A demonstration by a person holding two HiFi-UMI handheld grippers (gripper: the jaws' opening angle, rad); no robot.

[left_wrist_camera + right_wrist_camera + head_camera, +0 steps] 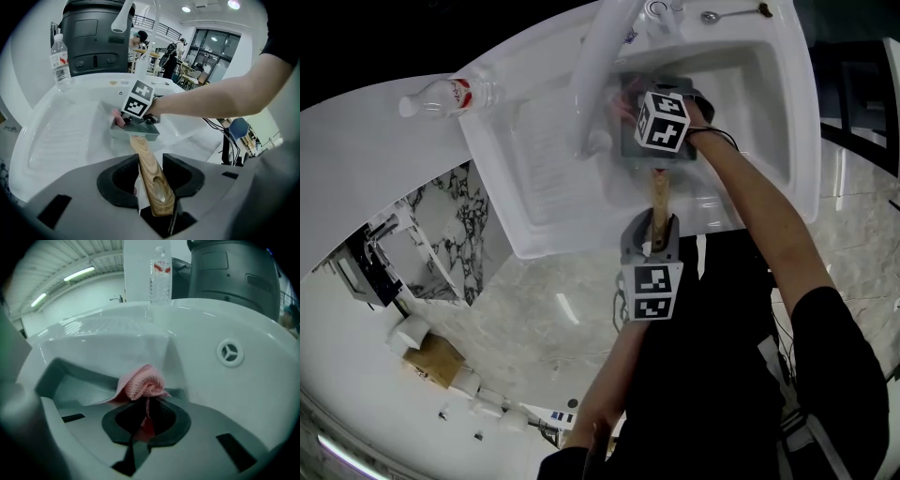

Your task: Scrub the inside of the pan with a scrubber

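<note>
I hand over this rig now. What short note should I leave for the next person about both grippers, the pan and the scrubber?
Left gripper: jaws shut on the wooden handle, holding the pan inside the sink.
Right gripper: jaws shut on the pink scrubber, which is down in the pan.
Done: both things are gripped and brought together.
Left: scrub the inside of the pan. How much is already scrubbed does not show.
</note>
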